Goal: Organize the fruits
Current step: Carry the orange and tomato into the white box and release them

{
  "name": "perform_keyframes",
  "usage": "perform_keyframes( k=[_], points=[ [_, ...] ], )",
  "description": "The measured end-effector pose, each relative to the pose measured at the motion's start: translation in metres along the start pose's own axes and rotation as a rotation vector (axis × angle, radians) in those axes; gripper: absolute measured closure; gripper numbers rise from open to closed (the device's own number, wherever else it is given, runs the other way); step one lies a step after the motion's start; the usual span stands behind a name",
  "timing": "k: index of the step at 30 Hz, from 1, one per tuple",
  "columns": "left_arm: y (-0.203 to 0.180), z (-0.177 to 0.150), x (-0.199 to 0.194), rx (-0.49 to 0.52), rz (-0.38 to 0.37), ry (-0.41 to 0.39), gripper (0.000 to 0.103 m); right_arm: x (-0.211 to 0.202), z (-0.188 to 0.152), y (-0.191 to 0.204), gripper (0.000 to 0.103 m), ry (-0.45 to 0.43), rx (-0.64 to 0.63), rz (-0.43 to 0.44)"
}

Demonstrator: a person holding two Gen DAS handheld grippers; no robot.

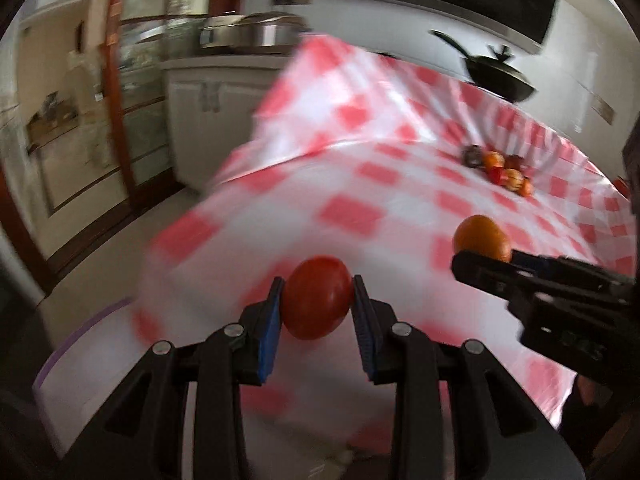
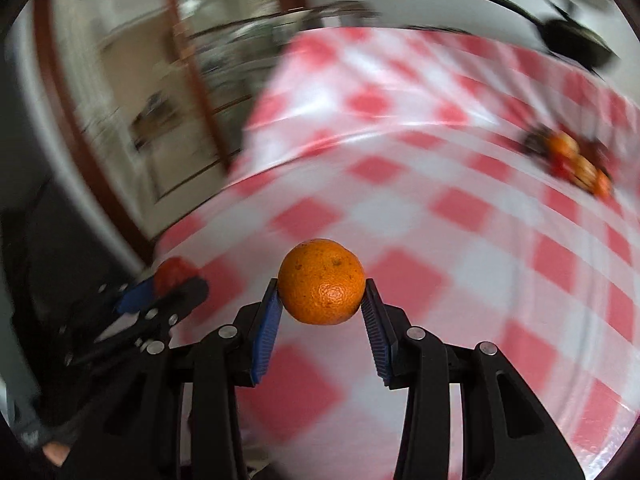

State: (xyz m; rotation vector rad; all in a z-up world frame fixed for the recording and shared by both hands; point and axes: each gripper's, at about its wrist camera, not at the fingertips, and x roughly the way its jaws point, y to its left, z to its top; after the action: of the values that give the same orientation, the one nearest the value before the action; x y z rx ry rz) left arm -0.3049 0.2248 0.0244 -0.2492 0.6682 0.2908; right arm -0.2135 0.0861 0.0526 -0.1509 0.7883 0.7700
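Carrying step: two fruits in the air over the table [image 1: 400, 184].
Left tool [image 1: 318, 300] clamps a tomato [image 1: 318, 298], right tool [image 2: 322, 300] an orange [image 2: 322, 282]; next, set both down by the fruit pile [image 1: 498, 170] near the far edge.

The left tongs [image 1: 318, 298] carry a tomato [image 1: 318, 300] above the counter [image 1: 360, 184], the right tongs [image 2: 322, 294] an orange [image 2: 321, 282] just beside. A fruit pile [image 1: 500, 170] lies farther back right, a pan [image 1: 496, 72] behind it.
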Motion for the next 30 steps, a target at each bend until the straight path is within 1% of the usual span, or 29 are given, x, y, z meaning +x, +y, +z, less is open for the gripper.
perform_keyframes(
  k=[2,3,6,10,13,15,17,20,24,30],
  points=[
    [0.026,-0.012,-0.01,-0.033,0.042,0.007,0.07,0.005,-0.008,0.029,0.062,0.018,-0.068,0.041],
    [0.045,-0.022,-0.015,-0.061,0.069,0.02,0.07,0.009,-0.013,0.049,0.062,0.033,-0.119,0.069],
    [0.086,-0.049,-0.028,-0.129,0.131,0.064,0.07,0.016,-0.031,0.09,0.062,0.06,-0.25,0.136],
    [0.13,-0.084,-0.037,-0.204,0.222,0.124,0.07,0.028,-0.07,0.149,0.062,0.11,-0.47,0.207],
    [0.154,-0.107,-0.031,-0.248,0.283,0.197,0.07,0.046,-0.098,0.176,0.062,0.178,-0.577,0.241],
    [0.166,-0.12,-0.025,-0.272,0.302,0.242,0.07,0.061,-0.118,0.189,0.062,0.238,-0.634,0.252],
    [0.171,-0.131,-0.016,-0.275,0.326,0.285,0.07,0.075,-0.135,0.198,0.062,0.284,-0.686,0.252],
    [0.175,-0.143,-0.001,-0.272,0.352,0.344,0.07,0.097,-0.151,0.204,0.062,0.359,-0.709,0.258],
    [0.179,-0.155,0.013,-0.275,0.388,0.408,0.07,0.121,-0.16,0.201,0.062,0.428,-0.669,0.274],
    [0.188,-0.16,0.018,-0.289,0.416,0.452,0.069,0.144,-0.168,0.192,0.062,0.496,-0.617,0.271]
  ],
)
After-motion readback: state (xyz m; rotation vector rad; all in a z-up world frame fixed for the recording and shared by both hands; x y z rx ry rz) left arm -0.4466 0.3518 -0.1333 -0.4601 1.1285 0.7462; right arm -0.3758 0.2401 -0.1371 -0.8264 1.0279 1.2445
